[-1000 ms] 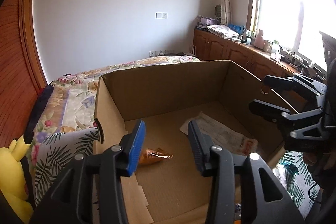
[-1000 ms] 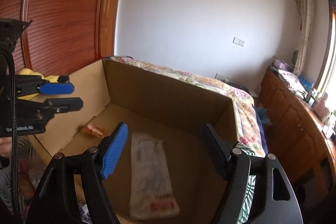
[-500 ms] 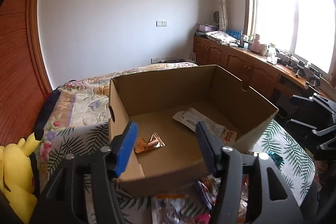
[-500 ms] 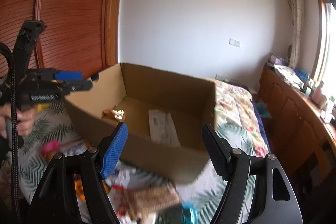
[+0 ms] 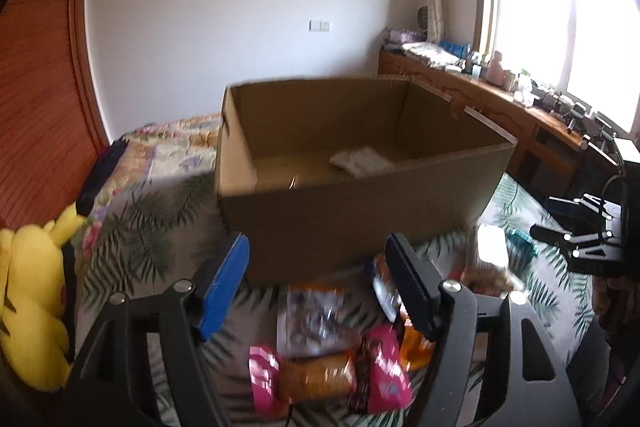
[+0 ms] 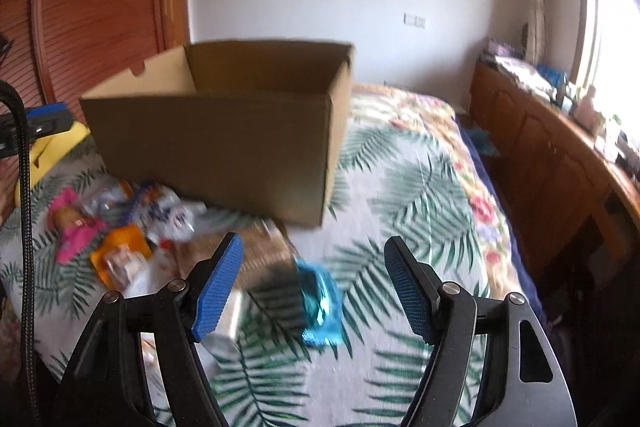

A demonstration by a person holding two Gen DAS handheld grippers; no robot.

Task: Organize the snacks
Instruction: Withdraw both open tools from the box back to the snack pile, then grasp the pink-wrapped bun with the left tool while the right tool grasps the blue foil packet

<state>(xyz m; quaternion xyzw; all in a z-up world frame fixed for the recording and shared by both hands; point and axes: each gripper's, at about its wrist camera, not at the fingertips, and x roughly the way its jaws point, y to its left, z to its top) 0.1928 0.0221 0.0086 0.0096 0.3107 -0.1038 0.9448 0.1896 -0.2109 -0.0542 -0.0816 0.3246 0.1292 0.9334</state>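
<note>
An open cardboard box point(image 5: 360, 211) stands on the bed; it also shows in the right wrist view point(image 6: 216, 147). Inside lie a white packet point(image 5: 360, 159) and a shiny wrapper point(image 5: 294, 183). Loose snacks lie in front of the box: a pink-ended bar point(image 5: 320, 379), a clear bag point(image 5: 316, 319) and an orange pouch point(image 6: 120, 259). A blue wrapped snack point(image 6: 322, 301) lies between my right gripper's fingers' line of sight. My left gripper point(image 5: 316, 291) is open and empty above the snack pile. My right gripper point(image 6: 312, 291) is open and empty above the bedspread.
A yellow plush toy point(image 5: 32, 303) sits at the left of the bed. The leaf-print bedspread point(image 6: 400, 195) stretches right of the box. A wooden cabinet point(image 6: 560, 163) runs along the right wall under the window. A wooden wardrobe point(image 6: 100, 7) stands at the left.
Both grippers have pulled back from over the box and dropped lower. The box now stands ahead, and the snack pile on the bedspread has come into view. Both stay open.
</note>
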